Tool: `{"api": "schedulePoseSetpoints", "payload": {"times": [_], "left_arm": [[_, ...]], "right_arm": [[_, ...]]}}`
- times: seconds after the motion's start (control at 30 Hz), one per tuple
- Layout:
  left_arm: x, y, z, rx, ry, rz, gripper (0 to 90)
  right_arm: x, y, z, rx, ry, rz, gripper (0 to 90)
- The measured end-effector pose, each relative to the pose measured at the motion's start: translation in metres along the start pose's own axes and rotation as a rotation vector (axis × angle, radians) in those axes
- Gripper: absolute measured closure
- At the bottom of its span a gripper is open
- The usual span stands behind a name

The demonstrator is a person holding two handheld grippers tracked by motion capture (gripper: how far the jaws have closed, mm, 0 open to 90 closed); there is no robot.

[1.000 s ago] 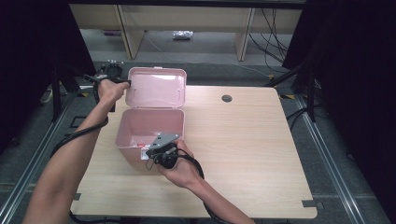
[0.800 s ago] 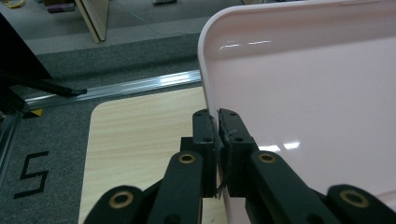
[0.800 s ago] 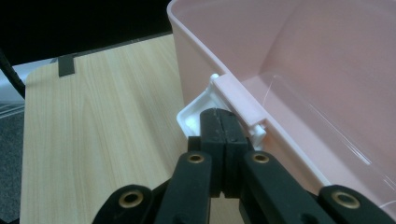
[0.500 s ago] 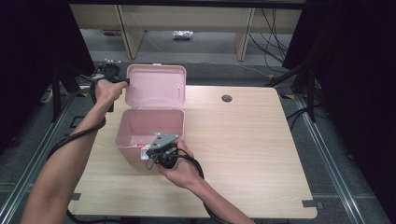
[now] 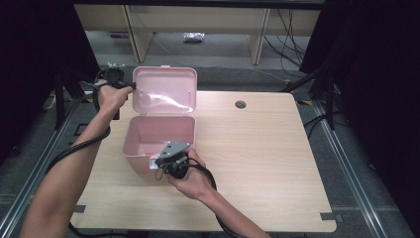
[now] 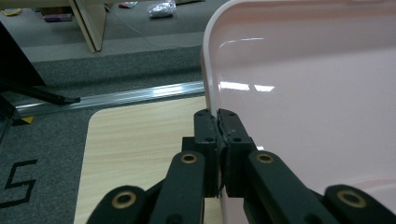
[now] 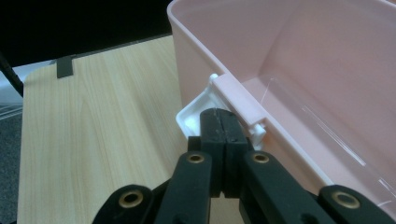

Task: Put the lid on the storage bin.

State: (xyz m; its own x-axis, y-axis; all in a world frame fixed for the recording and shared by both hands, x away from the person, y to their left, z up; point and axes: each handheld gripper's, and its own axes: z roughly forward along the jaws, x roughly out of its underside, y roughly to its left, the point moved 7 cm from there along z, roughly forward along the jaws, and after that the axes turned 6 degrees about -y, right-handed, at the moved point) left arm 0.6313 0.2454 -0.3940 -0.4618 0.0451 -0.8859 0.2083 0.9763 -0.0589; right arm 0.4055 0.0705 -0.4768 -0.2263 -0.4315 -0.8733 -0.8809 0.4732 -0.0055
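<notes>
A pink plastic box stands open on the left half of the wooden table, its lid raised upright at the back. My left gripper is shut on the lid's left edge; the left gripper view has the thin pink rim pinched between the jaws. At the box's front wall my right gripper sits with jaws pressed together. In the right gripper view its tips rest on the white latch under the box rim, and nothing is visible between them.
A round cable hole sits in the tabletop behind the box to the right. Metal rails run along the floor on both sides. Shelf legs and a small bag lie on the carpet beyond the table.
The lid has tipped slightly further up with the left gripper on its edge. The right hand has kept still at the front of the box.
</notes>
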Motion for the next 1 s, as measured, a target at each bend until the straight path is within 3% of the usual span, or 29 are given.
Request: {"api": "schedulePoseSetpoints", "payload": {"times": [1.0], "left_arm": [[-0.002,-0.002,-0.019,0.038,-0.068,-0.029,88.2]], "right_arm": [[0.0,0.0,0.0,-0.004,-0.002,-0.005,90.0]]}}
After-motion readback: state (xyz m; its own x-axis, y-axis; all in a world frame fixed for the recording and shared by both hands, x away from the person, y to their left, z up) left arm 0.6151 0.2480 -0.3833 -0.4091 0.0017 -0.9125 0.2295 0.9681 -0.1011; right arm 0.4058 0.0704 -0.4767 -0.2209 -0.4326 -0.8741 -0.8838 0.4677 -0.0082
